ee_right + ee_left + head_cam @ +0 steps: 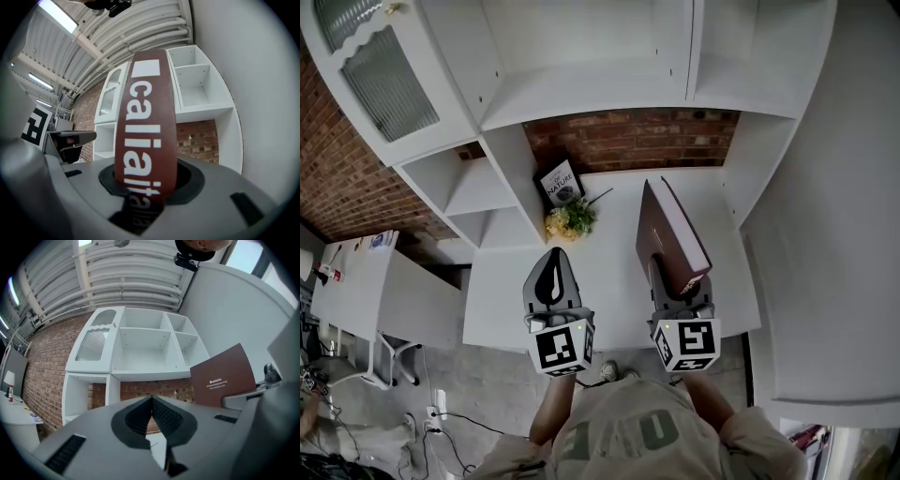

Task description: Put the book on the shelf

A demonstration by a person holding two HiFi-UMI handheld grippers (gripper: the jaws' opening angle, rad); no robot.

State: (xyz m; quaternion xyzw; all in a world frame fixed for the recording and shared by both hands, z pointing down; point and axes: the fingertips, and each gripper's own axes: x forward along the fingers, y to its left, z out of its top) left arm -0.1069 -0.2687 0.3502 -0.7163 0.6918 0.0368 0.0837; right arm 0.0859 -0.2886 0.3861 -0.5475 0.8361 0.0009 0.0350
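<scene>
A dark brown hardback book (671, 233) stands tilted on end above the white desk (609, 291), with my right gripper (679, 284) shut on its lower end. In the right gripper view its spine (146, 122) with white lettering rises from between the jaws of the right gripper (144, 190). My left gripper (553, 261) hovers beside it on the left, shut and holding nothing; its pads meet at the tip of the left gripper (151, 400). The book's cover (223, 377) shows to its right. The white shelf unit (591, 89) (145, 345) (196, 84) stands ahead with bare compartments.
A small dark book (560, 183) leans at the back of the desk against the shelf's divider, with a bunch of yellow flowers (570, 220) in front of it. A brick wall (628, 141) backs the desk. A low white table (384, 291) stands at the left; cables lie on the floor.
</scene>
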